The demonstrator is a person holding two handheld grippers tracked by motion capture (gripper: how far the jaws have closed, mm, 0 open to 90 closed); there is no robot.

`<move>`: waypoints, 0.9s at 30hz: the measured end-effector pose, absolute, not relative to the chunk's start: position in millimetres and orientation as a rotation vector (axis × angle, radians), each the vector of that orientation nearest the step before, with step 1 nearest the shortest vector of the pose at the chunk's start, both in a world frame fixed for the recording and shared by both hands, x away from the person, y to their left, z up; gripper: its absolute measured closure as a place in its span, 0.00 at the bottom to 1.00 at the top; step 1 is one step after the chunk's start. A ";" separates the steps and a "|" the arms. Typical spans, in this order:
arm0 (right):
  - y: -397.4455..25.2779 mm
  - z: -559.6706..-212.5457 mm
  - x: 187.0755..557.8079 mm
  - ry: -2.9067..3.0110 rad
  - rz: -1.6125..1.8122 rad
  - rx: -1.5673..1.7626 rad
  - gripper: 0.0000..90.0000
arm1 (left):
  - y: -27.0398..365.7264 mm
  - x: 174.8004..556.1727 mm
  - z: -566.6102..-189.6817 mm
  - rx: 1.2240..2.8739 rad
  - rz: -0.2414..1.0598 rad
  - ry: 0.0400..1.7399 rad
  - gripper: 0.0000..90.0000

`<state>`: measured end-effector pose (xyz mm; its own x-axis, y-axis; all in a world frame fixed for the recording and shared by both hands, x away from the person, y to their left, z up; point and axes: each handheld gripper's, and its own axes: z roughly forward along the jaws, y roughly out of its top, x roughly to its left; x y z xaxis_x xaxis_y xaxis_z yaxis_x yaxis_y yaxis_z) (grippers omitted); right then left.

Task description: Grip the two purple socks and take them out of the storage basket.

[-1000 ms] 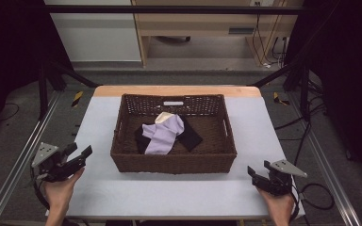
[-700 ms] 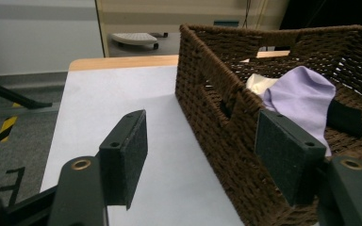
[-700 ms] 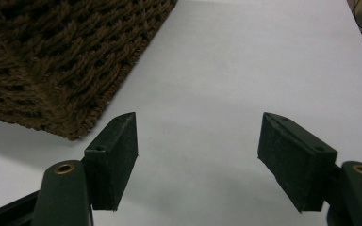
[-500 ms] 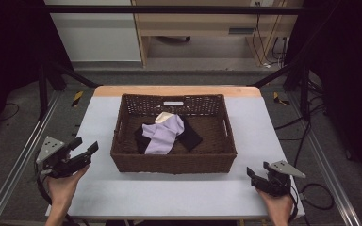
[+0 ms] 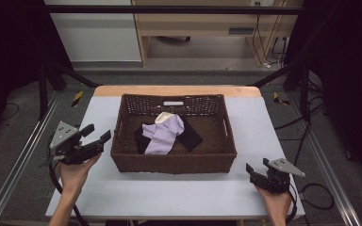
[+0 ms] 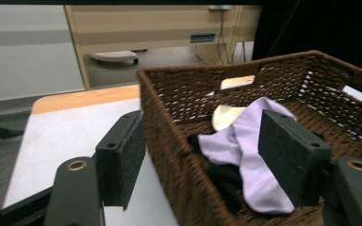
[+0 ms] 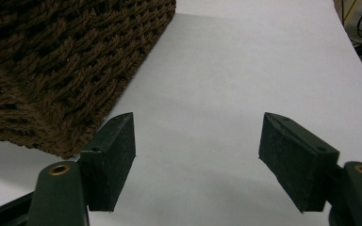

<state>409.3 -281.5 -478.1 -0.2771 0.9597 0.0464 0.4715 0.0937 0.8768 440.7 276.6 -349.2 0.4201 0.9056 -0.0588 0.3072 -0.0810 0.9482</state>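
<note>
Brown wicker frames the scene: a woven basket (image 5: 174, 162) sits mid-table on a pale grey table (image 5: 169, 197), holding a lilac cloth (image 5: 162, 134) draped over black garments (image 5: 191, 137), with a cream piece (image 5: 164, 117) peeking out behind. The left gripper (image 5: 98, 135), raised off the table just beside the basket's left wall, points toward the lilac cloth with its 2 jaws spread wide and nothing between them; in the left gripper view the basket's near corner (image 6: 169, 141) stands between the jaws and the lilac cloth (image 6: 245, 155) lies beyond it, inside. The right gripper (image 5: 258, 170) hovers low near the basket's right front corner, jaws likewise apart and empty, aimed across bare tabletop (image 7: 245, 70). The step in hand looks like the approach for a first pick from the basket. The next move likely calls for lifting the left gripper over the rim, then dropping its open jaws onto the lilac cloth's top fold without snagging the weave.
</note>
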 end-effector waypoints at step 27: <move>-281.3 -481.2 416.9 1.814 1.102 1.422 0.32 | 186.3 508.3 -324.0 1.747 0.698 1.029 0.38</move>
